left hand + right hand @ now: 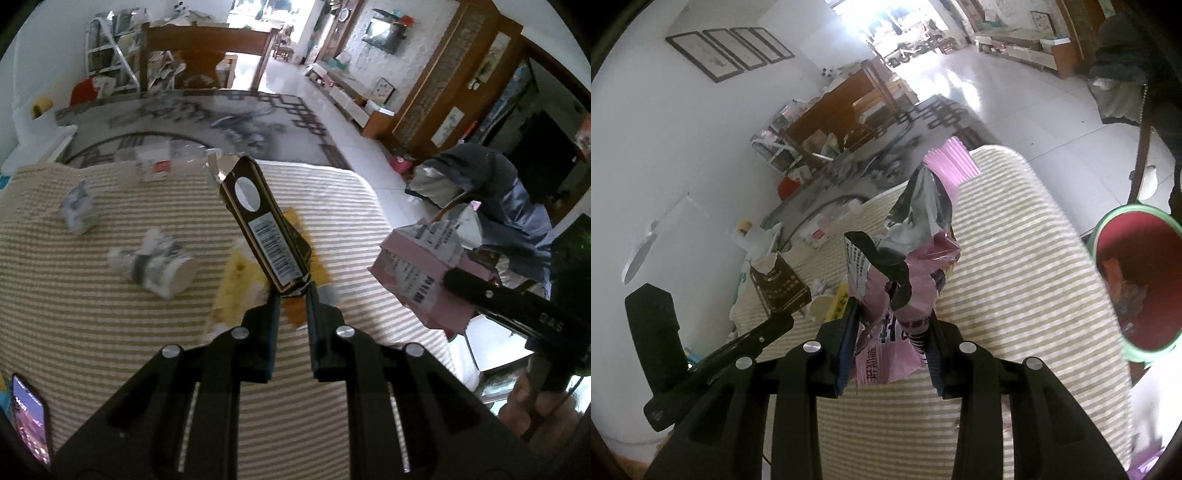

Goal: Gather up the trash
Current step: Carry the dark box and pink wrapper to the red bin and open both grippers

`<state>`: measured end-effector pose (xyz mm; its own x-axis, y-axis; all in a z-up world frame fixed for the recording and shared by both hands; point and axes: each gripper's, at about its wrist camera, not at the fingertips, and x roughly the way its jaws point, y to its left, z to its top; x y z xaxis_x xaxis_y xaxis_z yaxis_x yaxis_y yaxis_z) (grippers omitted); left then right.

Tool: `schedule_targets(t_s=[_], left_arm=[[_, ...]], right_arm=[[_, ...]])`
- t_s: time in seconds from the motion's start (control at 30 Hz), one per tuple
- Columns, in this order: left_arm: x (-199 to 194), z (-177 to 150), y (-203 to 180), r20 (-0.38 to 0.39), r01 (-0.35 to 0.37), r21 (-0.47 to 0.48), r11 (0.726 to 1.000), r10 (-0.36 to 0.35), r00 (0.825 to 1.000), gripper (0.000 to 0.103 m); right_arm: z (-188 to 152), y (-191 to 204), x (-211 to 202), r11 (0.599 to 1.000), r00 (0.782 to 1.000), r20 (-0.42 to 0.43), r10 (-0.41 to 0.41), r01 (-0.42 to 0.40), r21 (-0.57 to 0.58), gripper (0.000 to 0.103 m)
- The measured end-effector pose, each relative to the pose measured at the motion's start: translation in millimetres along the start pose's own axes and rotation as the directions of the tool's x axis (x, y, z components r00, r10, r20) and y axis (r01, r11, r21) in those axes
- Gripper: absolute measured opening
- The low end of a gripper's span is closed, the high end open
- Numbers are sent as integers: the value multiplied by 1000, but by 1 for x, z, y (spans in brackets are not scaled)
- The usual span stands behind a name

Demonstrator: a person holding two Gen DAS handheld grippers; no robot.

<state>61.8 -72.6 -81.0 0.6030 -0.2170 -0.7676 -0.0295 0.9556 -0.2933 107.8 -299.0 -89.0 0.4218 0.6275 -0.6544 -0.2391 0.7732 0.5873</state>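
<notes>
My left gripper (291, 291) is shut on the lower end of a flattened black and gold box (264, 225), lifted above the striped table cover (110, 314). In the right wrist view the same box (781, 288) shows at the left with the left gripper under it. My right gripper (890, 314) is shut on a crumpled pink bag (905, 295) with a silver lining, held over the table; the pink bag (417, 266) also shows at the right of the left wrist view. A green bin with a red inside (1134, 280) stands beside the table at the right.
Crumpled white paper cups (155, 262) (77, 208), a yellow wrapper (240, 280) and a white carton (153, 164) lie on the table. A phone (29, 417) rests at the near left edge. A chair draped with clothes (487, 192) stands at the right, a patterned rug (221, 125) beyond.
</notes>
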Motion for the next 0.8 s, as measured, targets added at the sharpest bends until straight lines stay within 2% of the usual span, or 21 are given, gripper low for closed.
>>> schedule_targets(t_s=[0.4, 0.8], left_arm=[[21, 15, -58, 13, 13, 20, 1000, -13, 1000, 13], [37, 22, -99, 0, 21, 60, 998, -21, 1000, 13]], right_arm=[[28, -54, -20, 1000, 1000, 7, 5, -5, 24, 34], [39, -92, -41, 998, 1000, 29, 5, -7, 62, 34]])
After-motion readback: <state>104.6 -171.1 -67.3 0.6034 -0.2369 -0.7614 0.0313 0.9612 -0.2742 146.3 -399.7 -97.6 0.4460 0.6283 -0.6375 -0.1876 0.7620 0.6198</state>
